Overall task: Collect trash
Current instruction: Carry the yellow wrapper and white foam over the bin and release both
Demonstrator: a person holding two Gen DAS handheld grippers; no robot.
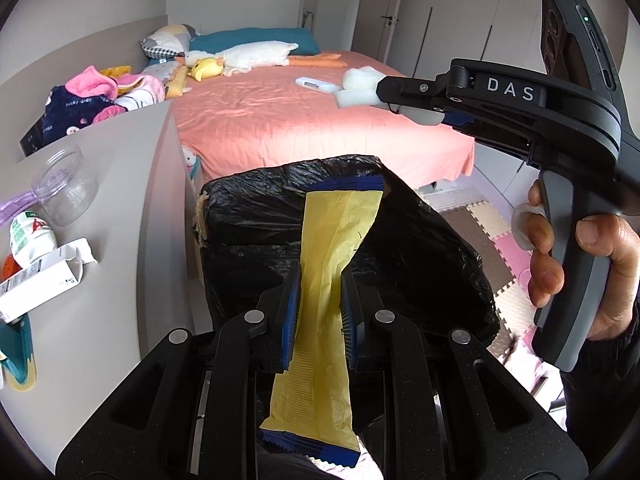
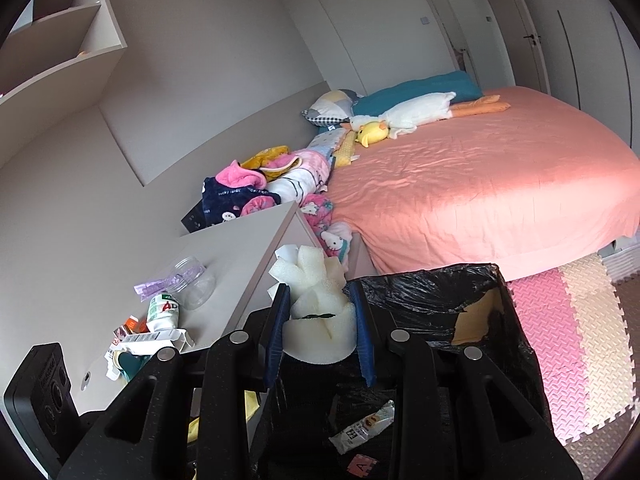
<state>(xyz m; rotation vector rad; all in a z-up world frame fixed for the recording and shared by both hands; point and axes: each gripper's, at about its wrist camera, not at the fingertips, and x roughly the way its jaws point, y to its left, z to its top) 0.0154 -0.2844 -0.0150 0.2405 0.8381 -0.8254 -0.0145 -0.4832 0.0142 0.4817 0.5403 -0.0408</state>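
**Both tongs loaded over the bin**

Left gripper (image 1: 320,300) is clenched on a long yellow wrapper (image 1: 320,280) with dark blue ends; its blue pads pinch the wrapper about mid-length, so one end sticks out far over the black bag and the other hangs near the camera. Right gripper (image 2: 320,320) is squeezed around a lump of white foam (image 2: 316,304), the foam bulging up and out beyond the fingertips. In the left view that same tool shows from the side at the upper right, held in the person's hand (image 1: 580,264), with the foam at its tip above the bed.

Largest first — the bed (image 2: 480,184) with its salmon-pink sheet fills the far right, with a long white plush goose (image 2: 408,114) and a small yellow plush duck (image 2: 374,133) by the pillows. A pale desk (image 2: 240,248) sits on the left, just beside the bed. Near and below both tools stands the bin lined with a black bag (image 2: 460,300); inside it lies a small printed packet (image 2: 360,432).

On the desk, at its left end: a clear plastic jar (image 2: 196,284) on its side, a white and green bottle (image 2: 162,312) just beside it, and a torn white carton (image 2: 156,338) nearer still. Pink and cream foam mats (image 2: 560,340) cover the floor on the right.
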